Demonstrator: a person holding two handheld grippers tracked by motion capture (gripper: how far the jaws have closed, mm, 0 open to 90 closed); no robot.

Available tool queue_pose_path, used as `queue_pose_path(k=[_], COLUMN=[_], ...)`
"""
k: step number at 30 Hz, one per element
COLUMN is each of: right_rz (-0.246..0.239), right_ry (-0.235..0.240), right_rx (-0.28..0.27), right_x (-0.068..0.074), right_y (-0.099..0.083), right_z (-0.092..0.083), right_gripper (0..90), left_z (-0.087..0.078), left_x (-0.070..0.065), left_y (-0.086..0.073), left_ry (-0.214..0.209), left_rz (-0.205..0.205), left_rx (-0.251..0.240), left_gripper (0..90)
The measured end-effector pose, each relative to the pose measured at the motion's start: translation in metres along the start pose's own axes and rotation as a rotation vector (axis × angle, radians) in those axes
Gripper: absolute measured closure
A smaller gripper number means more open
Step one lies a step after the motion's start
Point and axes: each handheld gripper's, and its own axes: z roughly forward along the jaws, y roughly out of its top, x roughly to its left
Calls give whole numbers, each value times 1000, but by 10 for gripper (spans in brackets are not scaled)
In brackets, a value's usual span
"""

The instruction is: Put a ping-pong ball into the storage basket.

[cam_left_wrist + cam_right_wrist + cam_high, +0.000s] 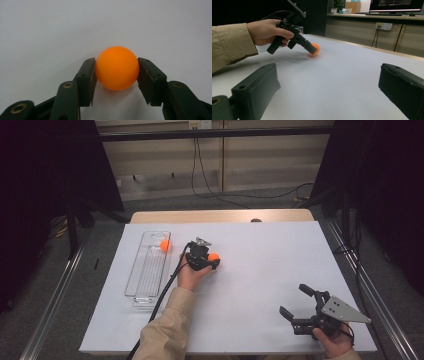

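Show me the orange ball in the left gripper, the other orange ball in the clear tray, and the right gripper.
held orange ball (117, 68), left gripper view, its front face
second orange ball (165, 245), high view, its top
right gripper (296, 302), high view, midway between its fingertips

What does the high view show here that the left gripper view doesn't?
High view alone: a second orange ball lying in the clear tray left of the left gripper, and the right gripper, open, near the table's front right corner. Left gripper view alone: both fingers pressing the sides of the held orange ball, which sits low on the white surface. Shared: that ball and the white tabletop.
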Motion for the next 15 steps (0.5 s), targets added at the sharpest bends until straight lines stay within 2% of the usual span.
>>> queue_pose_path(k=[11, 15], right_rz=[-2, -1], right_ry=[-1, -2], right_rx=[0, -1], right_x=[0, 0], right_y=[0, 0], right_z=[0, 0], right_gripper=[24, 24], left_z=[-11, -17], left_x=[-5, -7], left_y=[4, 6], left_ry=[-36, -46], left_rz=[-14, -2], left_rx=[-17, -21], left_gripper=[508, 508])
